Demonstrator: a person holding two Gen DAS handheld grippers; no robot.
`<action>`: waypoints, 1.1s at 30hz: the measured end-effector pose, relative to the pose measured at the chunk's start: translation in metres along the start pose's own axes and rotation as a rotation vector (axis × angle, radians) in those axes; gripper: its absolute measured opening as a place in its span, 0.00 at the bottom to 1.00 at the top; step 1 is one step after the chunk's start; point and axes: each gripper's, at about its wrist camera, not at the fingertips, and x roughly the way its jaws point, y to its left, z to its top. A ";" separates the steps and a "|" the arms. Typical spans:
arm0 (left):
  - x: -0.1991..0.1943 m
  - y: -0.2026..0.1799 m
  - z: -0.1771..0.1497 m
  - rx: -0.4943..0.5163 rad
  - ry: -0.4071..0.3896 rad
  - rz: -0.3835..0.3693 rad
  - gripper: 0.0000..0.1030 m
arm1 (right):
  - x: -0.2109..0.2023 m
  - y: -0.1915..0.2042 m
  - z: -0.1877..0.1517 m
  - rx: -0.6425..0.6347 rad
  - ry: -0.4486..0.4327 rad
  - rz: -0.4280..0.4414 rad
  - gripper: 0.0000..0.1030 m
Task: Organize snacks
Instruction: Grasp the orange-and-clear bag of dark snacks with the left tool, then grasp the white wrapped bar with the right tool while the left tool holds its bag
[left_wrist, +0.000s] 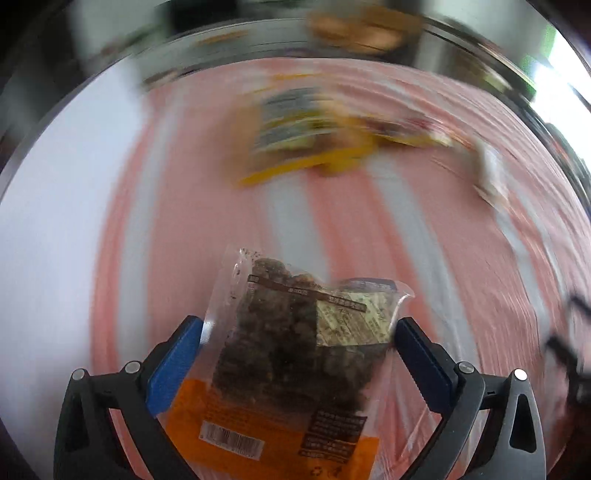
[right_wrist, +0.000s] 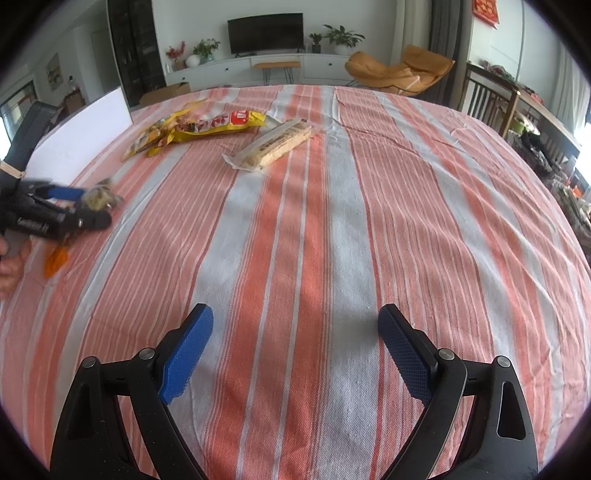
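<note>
My left gripper (left_wrist: 299, 328) pinches a clear packet of dark snacks (left_wrist: 291, 332) between its fingers, above the striped counter (right_wrist: 332, 221); the slippery film could slide out mid-swing. My right gripper (right_wrist: 295, 332) hangs open, empty.
</note>
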 end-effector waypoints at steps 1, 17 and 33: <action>-0.002 0.003 -0.005 -0.028 -0.001 -0.001 0.97 | 0.000 0.000 0.000 0.000 0.000 0.000 0.91; -0.003 0.016 -0.025 -0.007 -0.119 0.041 1.00 | 0.000 0.001 0.000 -0.001 0.001 -0.002 0.91; -0.011 0.014 -0.037 -0.016 -0.181 0.042 1.00 | 0.017 -0.011 0.033 0.103 0.077 0.095 0.92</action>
